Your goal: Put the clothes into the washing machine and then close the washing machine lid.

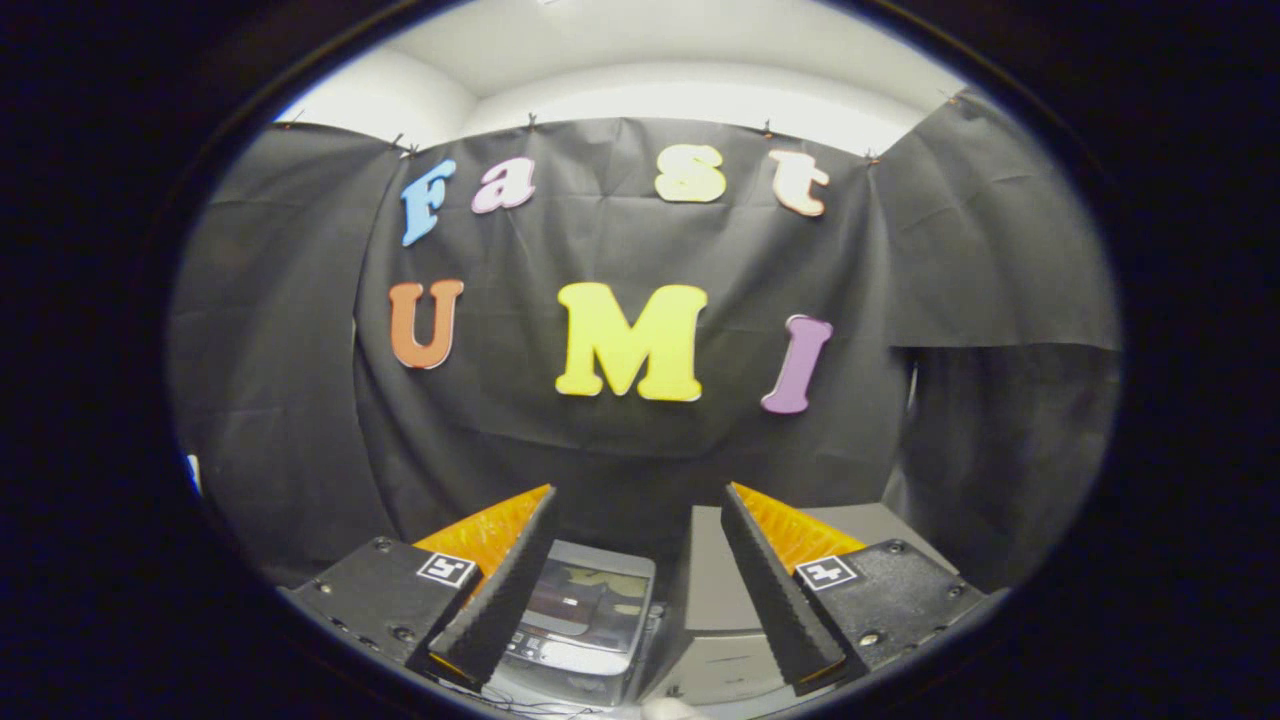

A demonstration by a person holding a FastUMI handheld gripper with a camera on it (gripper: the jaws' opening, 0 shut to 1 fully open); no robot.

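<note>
my jaws (635, 585) stand open and empty, held level. the small washing machine (585, 610) sits low between them, nearer my left finger, its lid seemingly down. no clothes show; i'd judge a downward tilt comes next.

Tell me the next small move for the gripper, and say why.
Probably tilt the gripper down toward the washing machine. Its fingers stand open with nothing between them and point mostly at the black cloth wall, while the machine sits low, just beyond the fingertips, with its lid apparently down. No clothes can be made out, so a lower look should help find them.
</note>
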